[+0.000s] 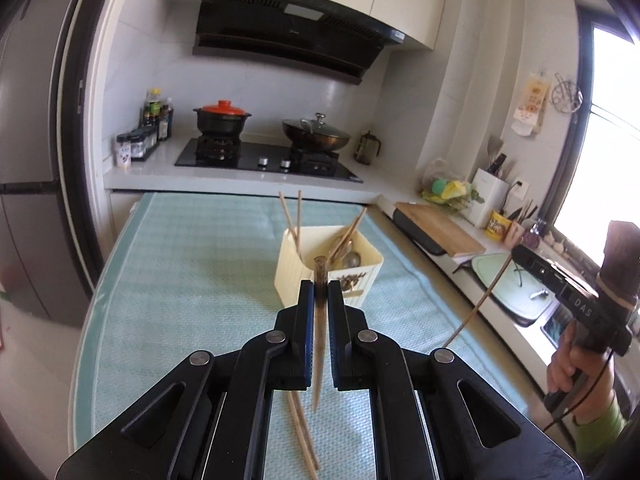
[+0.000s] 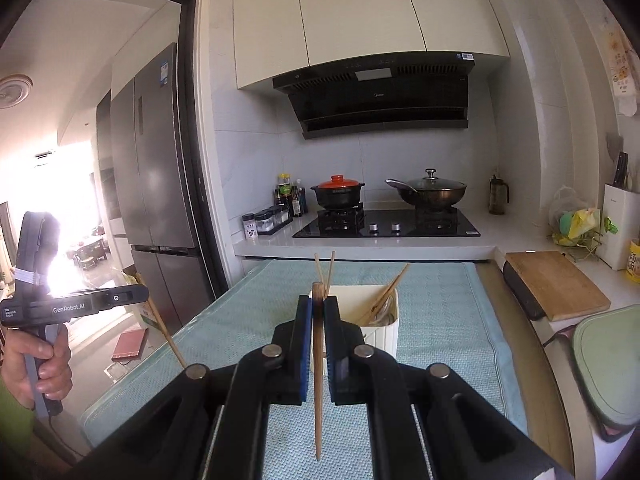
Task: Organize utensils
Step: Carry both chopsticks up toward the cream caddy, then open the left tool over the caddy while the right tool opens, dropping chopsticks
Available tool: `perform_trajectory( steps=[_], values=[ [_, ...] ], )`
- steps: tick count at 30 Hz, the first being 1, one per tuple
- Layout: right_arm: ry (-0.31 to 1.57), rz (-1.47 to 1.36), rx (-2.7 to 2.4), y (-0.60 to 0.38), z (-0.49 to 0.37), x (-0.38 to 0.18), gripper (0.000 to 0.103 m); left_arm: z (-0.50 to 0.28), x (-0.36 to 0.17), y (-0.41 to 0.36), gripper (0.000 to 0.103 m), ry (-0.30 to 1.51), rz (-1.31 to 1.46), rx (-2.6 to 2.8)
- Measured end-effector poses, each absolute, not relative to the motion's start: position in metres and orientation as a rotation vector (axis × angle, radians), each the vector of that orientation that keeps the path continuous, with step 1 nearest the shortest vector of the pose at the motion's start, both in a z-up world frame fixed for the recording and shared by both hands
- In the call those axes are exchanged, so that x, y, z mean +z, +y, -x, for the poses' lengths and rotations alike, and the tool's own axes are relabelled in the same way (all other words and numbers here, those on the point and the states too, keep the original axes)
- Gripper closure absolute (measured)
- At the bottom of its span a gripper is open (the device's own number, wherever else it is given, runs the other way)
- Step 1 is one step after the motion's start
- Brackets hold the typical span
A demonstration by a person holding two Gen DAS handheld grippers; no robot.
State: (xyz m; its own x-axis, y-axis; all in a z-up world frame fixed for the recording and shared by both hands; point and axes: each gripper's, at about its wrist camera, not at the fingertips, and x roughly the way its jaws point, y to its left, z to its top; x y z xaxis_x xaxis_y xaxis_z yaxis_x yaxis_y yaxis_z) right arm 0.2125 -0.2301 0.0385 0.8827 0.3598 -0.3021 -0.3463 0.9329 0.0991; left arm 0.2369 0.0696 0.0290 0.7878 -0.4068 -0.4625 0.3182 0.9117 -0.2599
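Observation:
My left gripper (image 1: 320,286) is shut on a dark-ended chopstick (image 1: 318,344), held upright with its point hanging above the teal mat (image 1: 192,280). Just beyond it stands a cream utensil holder (image 1: 292,264) with several chopsticks and a spoon inside. Two more chopsticks (image 1: 304,436) lie on the mat below the jaws. My right gripper (image 2: 318,302) is shut on a light wooden chopstick (image 2: 318,392), also upright, in front of the same holder (image 2: 386,332). Each view shows the other gripper off to the side, raised and holding its chopstick (image 1: 476,304) (image 2: 164,324).
A hob (image 1: 264,160) with a red-lidded pot (image 1: 222,118) and a lidded wok (image 1: 316,134) sits past the table. A wooden cutting board (image 2: 556,284), a knife block (image 2: 622,232) and a green board (image 2: 608,360) line the right counter. A fridge (image 2: 152,180) stands left.

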Motion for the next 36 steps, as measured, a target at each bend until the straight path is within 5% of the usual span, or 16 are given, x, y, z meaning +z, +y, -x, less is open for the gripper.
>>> perform_trajectory(
  steps=[21,36],
  values=[
    [0.121,0.032,0.321,-0.219,-0.326,0.116,0.097,-0.365,0.104,0.049,0.098,0.428,0.213,-0.372],
    [0.598,-0.078,0.436,-0.194,-0.492,-0.012,0.095,-0.483,-0.007,-0.011,0.096,0.777,0.154,-0.356]
  ],
)
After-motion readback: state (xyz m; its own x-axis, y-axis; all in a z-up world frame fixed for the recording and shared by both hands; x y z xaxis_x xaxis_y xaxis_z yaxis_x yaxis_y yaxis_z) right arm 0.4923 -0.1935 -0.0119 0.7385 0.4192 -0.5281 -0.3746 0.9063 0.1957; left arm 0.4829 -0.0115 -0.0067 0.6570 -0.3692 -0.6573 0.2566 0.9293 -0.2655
